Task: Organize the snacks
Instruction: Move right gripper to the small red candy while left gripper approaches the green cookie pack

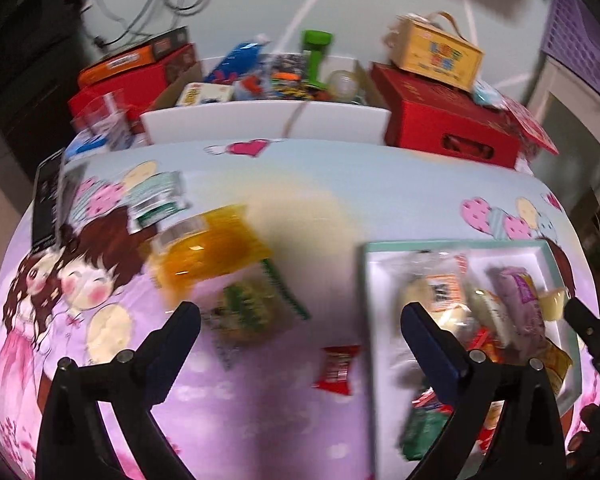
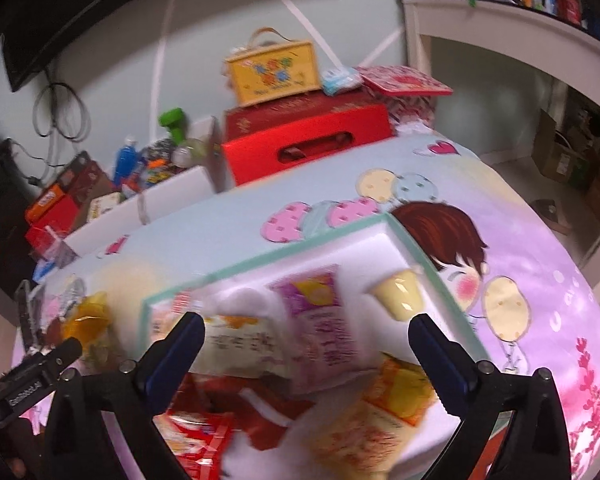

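A white tray with a mint rim point(image 1: 452, 245) point(image 2: 260, 264) lies on the cartoon-print cloth and holds several snack packs, among them a purple pack point(image 1: 518, 300) point(image 2: 328, 328) and a pale yellow jelly cup point(image 2: 400, 294). Left of the tray on the cloth lie an orange-yellow bag point(image 1: 212, 252), a green-printed clear pack point(image 1: 252, 312), a small red packet point(image 1: 336, 368) and a green-white pack point(image 1: 156, 200). My left gripper point(image 1: 300, 316) hovers open over the loose snacks, holding nothing. My right gripper point(image 2: 306, 328) is open above the tray, empty.
At the back of the table stand a white box point(image 1: 268, 120) full of items, red boxes point(image 1: 452, 124) point(image 2: 308, 140) and a yellow carry case point(image 1: 436, 52) point(image 2: 274, 68). A black device point(image 1: 48, 196) lies at the left edge. White shelving point(image 2: 500, 32) stands to the right.
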